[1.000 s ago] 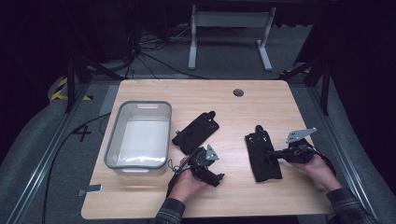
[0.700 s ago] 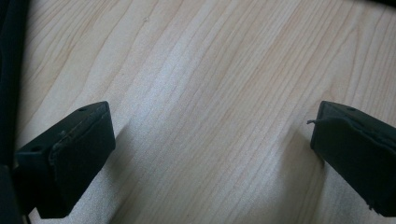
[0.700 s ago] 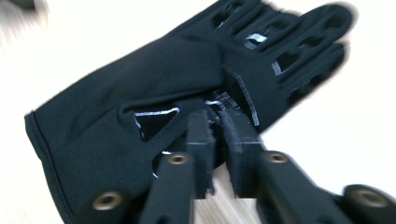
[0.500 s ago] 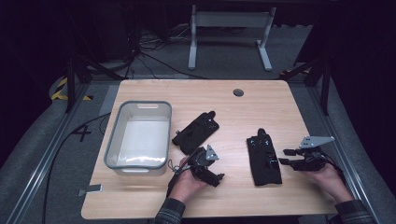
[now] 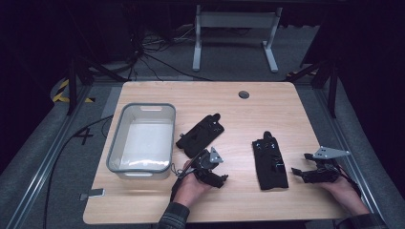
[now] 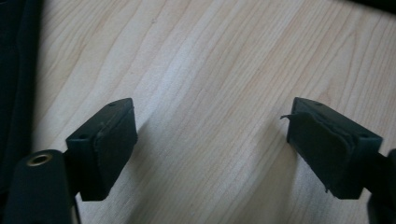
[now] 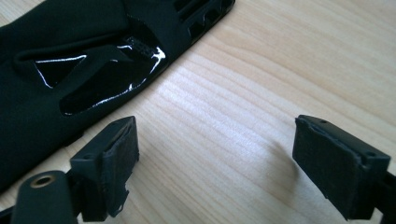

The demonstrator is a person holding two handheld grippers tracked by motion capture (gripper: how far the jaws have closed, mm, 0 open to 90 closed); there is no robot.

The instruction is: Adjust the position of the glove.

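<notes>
1. Table (image 5: 296,200): pale wood top with a small round grommet (image 5: 244,94) near the far edge.

2. Bin (image 5: 122,138): translucent grey tub at the table's left, apparently nothing inside.

3. Right black pouch (image 5: 270,160): flat, lying lengthwise right of centre, just left of the right gripper and apart from it. In the right gripper view (image 7: 70,79) it shows matte fabric, a glossy panel and a slotted plastic end. Judged light, soft in the body and stiff at the slotted end; the glossy patch may slip, so a fabric edge is the better place to pinch.

4. Left black pouch (image 5: 200,135): similar item, angled, between the bin and centre, just beyond the left gripper.

5. Right gripper (image 5: 298,172): jaws spread, having just been opening, nothing between them.

6. Left gripper (image 5: 222,179): jaws apart over bare wood, having just narrowed slightly, holding nothing.
</notes>
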